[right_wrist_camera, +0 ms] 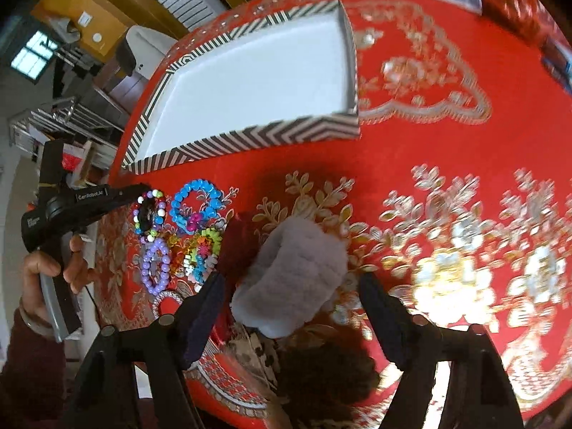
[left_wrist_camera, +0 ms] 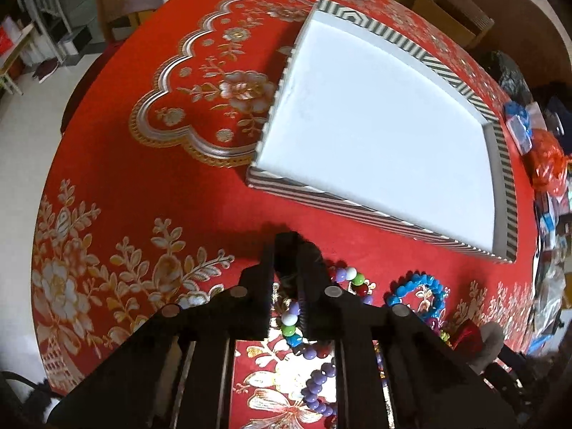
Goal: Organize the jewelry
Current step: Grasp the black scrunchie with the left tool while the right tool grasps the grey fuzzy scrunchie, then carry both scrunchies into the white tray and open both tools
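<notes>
I am working over a round table covered by a red tablecloth (left_wrist_camera: 150, 193) with gold and silver flower embroidery. In the left wrist view, pale floor and shelving show at the upper left of the frame, a wooden chair (left_wrist_camera: 447, 3) at the upper right, and a clutter of blue and orange packets (left_wrist_camera: 536, 143) along the right edge. A shallow tray (left_wrist_camera: 343, 211) with black-and-white striped walls and a white floor fills the upper centre; nothing lies in it.

My left gripper (left_wrist_camera: 287, 254) sits at the lower centre of that view, its jaws drawn close together around the multicoloured bead bracelet (left_wrist_camera: 291, 318), whose beads show between and just beside the fingers; in the right wrist view the tip lies inside that bracelet's ring (right_wrist_camera: 150, 212), so I read it as clenched on the bracelet. Just right of it lies a blue bead bracelet (left_wrist_camera: 418, 293), and a purple bead bracelet (left_wrist_camera: 316, 389) lies toward the bottom edge.

In the right wrist view the striped tray (right_wrist_camera: 250, 139) is at the upper centre, and the bracelets cluster at the middle left, below the tray's near wall. My right gripper (right_wrist_camera: 293, 304) is spread wide at the bottom of the frame, with a grey fluffy scrunchie (right_wrist_camera: 300, 271) lying on the cloth between its fingers; the view is blurred and I cannot tell whether either finger touches it.
</notes>
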`<action>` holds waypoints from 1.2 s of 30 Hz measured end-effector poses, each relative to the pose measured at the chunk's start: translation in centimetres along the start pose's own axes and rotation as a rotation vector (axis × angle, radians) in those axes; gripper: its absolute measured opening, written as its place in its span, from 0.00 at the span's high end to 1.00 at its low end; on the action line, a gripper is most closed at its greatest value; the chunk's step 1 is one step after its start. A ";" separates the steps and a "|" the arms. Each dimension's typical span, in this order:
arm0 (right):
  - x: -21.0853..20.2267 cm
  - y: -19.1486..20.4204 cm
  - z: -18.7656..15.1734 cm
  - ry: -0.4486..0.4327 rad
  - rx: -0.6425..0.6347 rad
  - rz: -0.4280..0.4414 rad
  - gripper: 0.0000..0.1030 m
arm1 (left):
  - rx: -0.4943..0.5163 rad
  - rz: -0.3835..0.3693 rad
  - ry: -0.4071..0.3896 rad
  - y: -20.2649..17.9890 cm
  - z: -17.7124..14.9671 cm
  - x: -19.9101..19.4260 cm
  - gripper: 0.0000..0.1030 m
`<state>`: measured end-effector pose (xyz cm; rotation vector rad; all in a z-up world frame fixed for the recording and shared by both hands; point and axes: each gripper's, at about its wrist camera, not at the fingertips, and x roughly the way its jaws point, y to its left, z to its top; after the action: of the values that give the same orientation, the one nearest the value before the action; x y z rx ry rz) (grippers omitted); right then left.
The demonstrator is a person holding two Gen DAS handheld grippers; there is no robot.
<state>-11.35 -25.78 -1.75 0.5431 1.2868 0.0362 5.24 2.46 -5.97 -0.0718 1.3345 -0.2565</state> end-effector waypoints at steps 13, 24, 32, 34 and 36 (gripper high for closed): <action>-4.0 0.3 0.8 -0.126 -0.063 0.096 0.82 | 0.029 -0.103 -0.134 -1.3 -0.1 -7.7 0.97; -6.3 1.1 6.7 -0.250 -0.081 0.082 0.82 | 0.124 -0.154 -0.197 -7.0 1.6 -11.1 0.97; -3.9 0.3 11.5 -0.263 -0.026 0.030 0.82 | 0.191 -0.218 -0.131 -12.6 3.9 -7.5 0.97; -2.9 0.2 12.5 -0.258 -0.015 0.021 0.82 | 0.204 -0.239 -0.107 -13.9 4.4 -6.2 0.97; -2.1 0.1 13.1 -0.247 -0.011 0.011 0.82 | 0.216 -0.247 -0.080 -15.0 4.7 -4.8 0.97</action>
<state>0.05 -31.06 2.42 0.5284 1.0427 -0.0144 6.66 -11.50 2.67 -0.0642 1.2108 -0.5995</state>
